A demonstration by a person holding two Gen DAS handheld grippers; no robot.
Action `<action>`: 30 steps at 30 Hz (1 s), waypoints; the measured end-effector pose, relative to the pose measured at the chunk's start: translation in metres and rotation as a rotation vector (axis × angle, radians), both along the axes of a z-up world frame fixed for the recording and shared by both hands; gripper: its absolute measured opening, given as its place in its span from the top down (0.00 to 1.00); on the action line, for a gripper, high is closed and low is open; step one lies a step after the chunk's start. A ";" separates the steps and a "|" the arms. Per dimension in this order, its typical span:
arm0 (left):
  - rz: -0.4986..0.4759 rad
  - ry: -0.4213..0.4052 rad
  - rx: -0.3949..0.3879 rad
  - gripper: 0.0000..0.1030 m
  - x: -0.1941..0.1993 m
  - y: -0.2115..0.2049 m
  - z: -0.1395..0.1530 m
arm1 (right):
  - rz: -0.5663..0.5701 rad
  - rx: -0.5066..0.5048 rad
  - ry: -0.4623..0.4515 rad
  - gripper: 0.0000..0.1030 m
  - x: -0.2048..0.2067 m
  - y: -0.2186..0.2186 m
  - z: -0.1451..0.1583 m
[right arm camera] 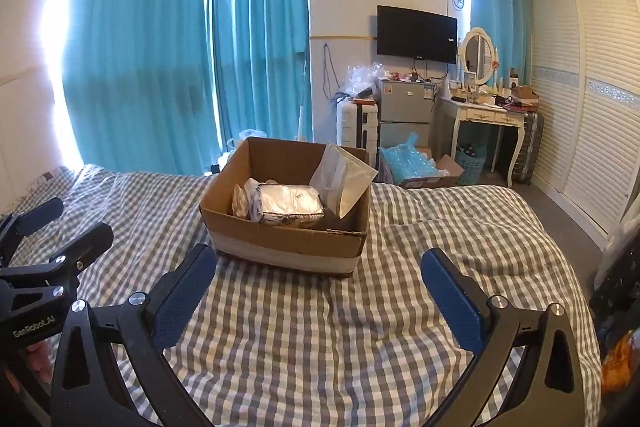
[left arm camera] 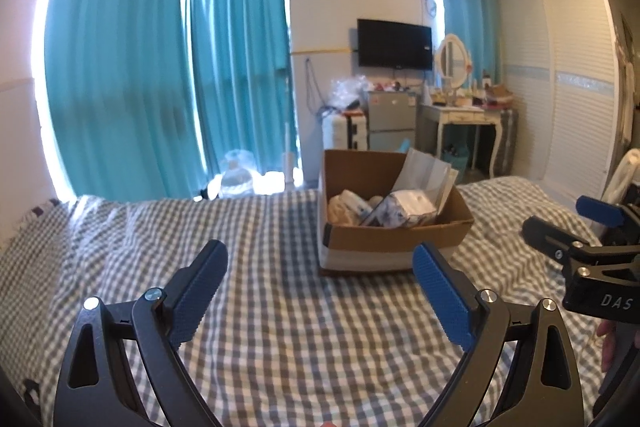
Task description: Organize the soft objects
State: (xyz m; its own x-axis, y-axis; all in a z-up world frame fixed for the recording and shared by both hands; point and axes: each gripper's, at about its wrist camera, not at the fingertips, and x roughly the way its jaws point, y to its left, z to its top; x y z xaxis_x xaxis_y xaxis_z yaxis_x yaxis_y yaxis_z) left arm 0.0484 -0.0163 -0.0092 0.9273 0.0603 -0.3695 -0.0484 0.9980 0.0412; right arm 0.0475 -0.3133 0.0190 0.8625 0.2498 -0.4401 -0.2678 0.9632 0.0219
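Bed [right arm camera: 440, 235]: one, checked grey-and-white cover, serving as the work surface.

Cardboard box [right arm camera: 280, 239]: one, open-topped, standing on the bed ahead of both tools, probably the collecting bin.

Soft packs [right arm camera: 288, 205]: about three plastic-wrapped bundles lie inside the box; the exact count is unclear.

Clear pouches [right arm camera: 342, 179]: leaning against the box's far right wall; at least one, several layers visible from the left view.

Left gripper [left arm camera: 320, 291]: one, jaws spread, empty, hovering over bare cover.

Right gripper [right arm camera: 318, 291]: one, likewise spread and empty.
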 end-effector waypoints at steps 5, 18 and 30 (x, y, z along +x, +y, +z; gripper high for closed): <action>-0.005 -0.003 -0.004 0.07 -0.001 0.001 0.000 | -0.003 -0.005 -0.008 0.00 -0.004 0.001 0.001; -0.008 0.004 -0.014 0.07 0.002 0.005 -0.003 | 0.000 -0.018 -0.012 0.00 -0.004 0.006 0.001; -0.014 0.022 -0.020 0.07 0.005 0.005 -0.005 | -0.008 -0.028 0.003 0.00 -0.003 0.009 -0.004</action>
State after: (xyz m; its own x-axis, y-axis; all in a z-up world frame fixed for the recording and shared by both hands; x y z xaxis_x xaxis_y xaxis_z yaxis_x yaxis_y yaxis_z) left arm 0.0529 -0.0116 -0.0144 0.9196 0.0397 -0.3909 -0.0338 0.9992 0.0220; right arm 0.0445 -0.3039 0.0148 0.8629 0.2308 -0.4496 -0.2603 0.9655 -0.0039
